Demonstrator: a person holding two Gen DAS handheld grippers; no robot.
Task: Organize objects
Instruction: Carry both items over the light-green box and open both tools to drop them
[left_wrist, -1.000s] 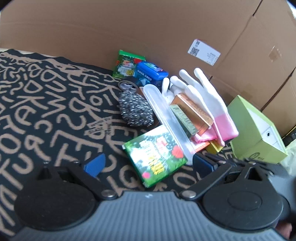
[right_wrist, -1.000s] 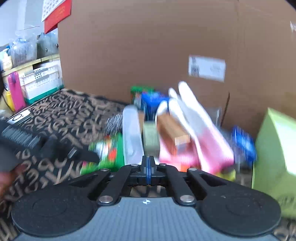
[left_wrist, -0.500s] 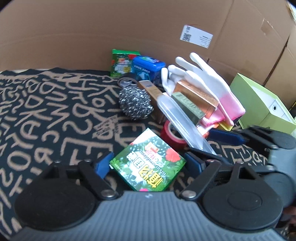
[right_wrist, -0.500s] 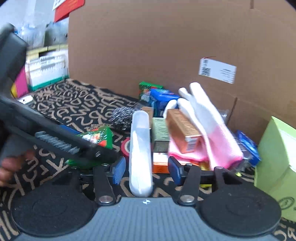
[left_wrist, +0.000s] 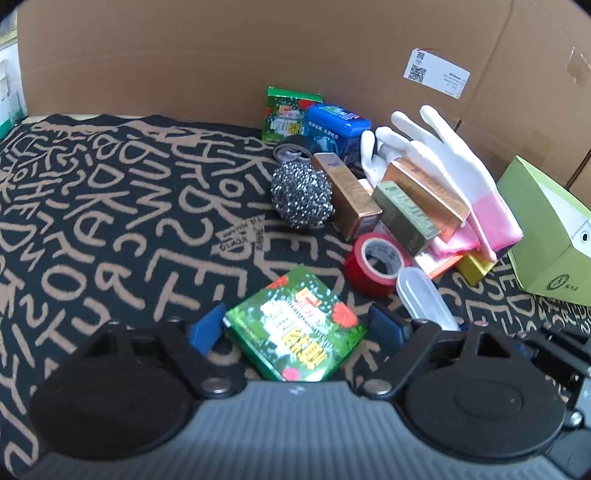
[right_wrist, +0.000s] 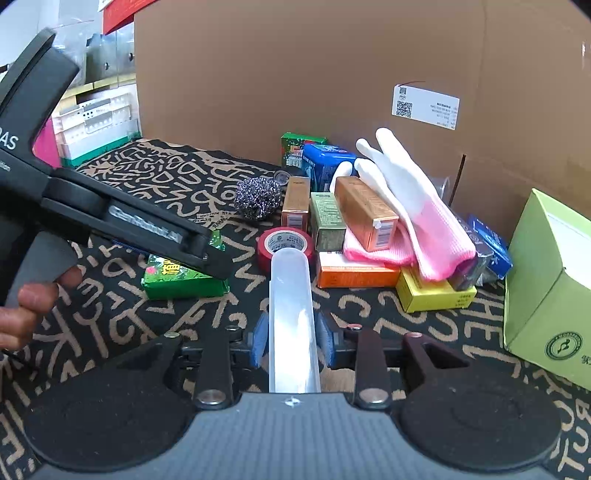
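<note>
1. Low over the cloth-covered bench (left_wrist: 110, 192), the left claw (left_wrist: 295, 321) has just been closing, with the green box (left_wrist: 291, 332) between its blue pads (left_wrist: 205, 328). The pads meet opposite corners of the box, so the claw is clenched on it at a wide spread. The box lies flat on the cloth.
2. The right claw (right_wrist: 293, 332) has just been closing too and is now narrow. It is grasping the translucent case (right_wrist: 291, 295) by its long sides.
3. The case points straight ahead along the fingers. Its rounded far end reaches the red tape roll (right_wrist: 288, 240); whether the two touch I cannot tell.
4. The two claws sit close side by side, and the left one's arm slants across the green box in the right wrist view.
5. Ahead of both claws is the heap: steel scourer (left_wrist: 301, 195), copper-coloured boxes (left_wrist: 347, 195), a white and pink glove (left_wrist: 465, 184), and orange and yellow boxes under it.
6. A cardboard wall (left_wrist: 221, 55) closes off the back, with a second green box and a blue tub against it.
7. A pale green carton (right_wrist: 546, 280) blocks the right side.
8. Open cloth spreads to the left of the heap, with nothing standing on it.
</note>
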